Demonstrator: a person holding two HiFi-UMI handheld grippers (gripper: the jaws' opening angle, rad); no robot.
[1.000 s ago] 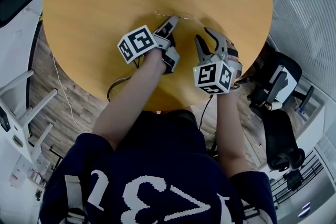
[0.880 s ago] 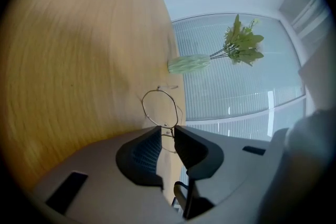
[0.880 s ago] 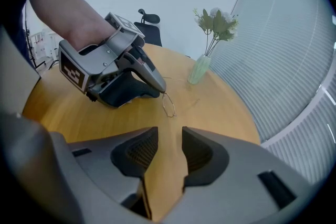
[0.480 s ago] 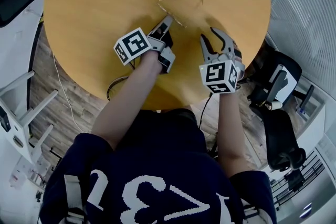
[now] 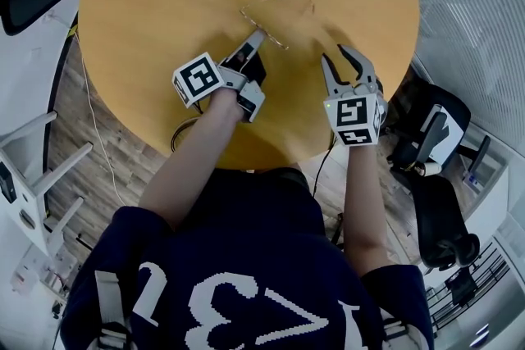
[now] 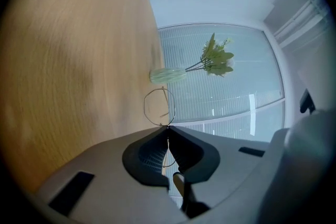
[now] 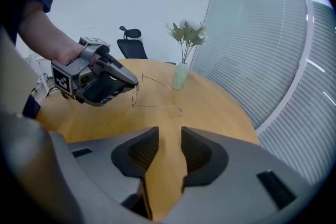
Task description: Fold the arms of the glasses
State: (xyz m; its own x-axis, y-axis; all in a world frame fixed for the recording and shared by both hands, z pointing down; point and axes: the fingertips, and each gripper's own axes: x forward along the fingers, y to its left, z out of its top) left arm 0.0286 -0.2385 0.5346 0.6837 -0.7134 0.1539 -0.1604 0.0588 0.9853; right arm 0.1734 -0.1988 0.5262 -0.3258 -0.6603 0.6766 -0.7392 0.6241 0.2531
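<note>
Over the round bench (image 5: 148, 4), the glasses (image 5: 277, 2) are pinched at the wire frame by my left claw (image 5: 256, 38). Their arms are unfolded, and one reaches toward my right claw (image 5: 348, 64). That claw is nearest, spread, empty, and has just narrowed slightly.

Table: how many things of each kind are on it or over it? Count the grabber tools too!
glasses: 1
vase of flowers: 1
grippers: 2 (left gripper shut on the glasses; right gripper open with nothing between its jaws, which have just been closing a little)
Total: 4
</note>
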